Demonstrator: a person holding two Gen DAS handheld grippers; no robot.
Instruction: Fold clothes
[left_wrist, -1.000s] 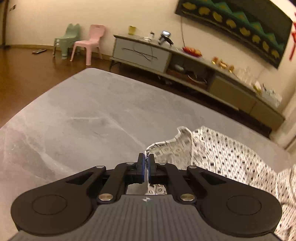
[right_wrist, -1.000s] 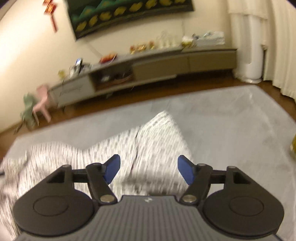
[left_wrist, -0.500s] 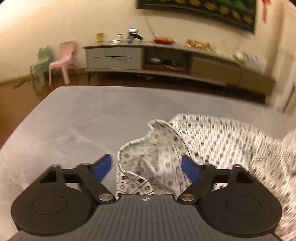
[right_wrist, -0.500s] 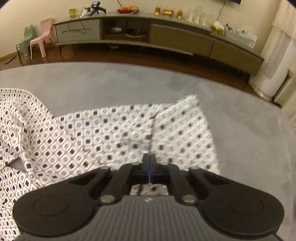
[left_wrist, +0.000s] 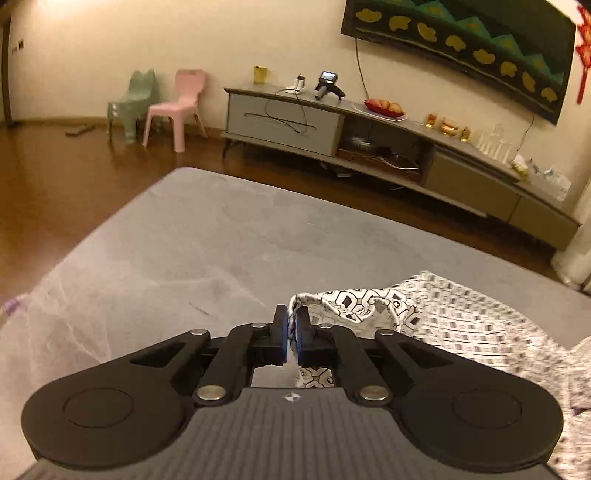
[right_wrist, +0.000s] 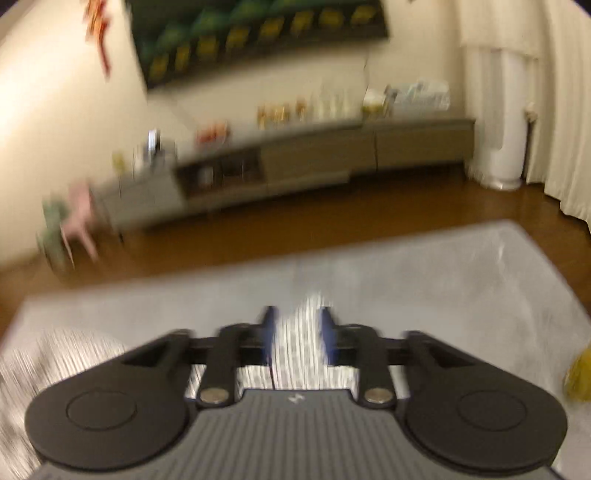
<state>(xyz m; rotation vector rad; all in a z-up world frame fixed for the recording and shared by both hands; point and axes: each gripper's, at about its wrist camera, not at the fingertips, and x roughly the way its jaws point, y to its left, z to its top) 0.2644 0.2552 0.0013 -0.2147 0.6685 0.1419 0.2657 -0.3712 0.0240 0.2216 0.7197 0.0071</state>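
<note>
On the grey table (left_wrist: 207, 236) the black-and-white patterned garment (left_wrist: 461, 321) lies rumpled — left tongs (left_wrist: 291, 326) pinch its edge, right tongs (right_wrist: 297, 332) part-open around cloth.

Matte black two-finger left gripper (left_wrist: 291, 338): ribbed dark grey housing stamped with a small white star mark, flanked by two rounded black lobes with shallow circular recesses. Angled black link arms pinned with round silver screws beside that star mark. Blue-faced finger pads (left_wrist: 302, 341). Same black and grey build on the right gripper (right_wrist: 298, 334), blurred; blue pads (right_wrist: 328, 339), silver screws.
</note>
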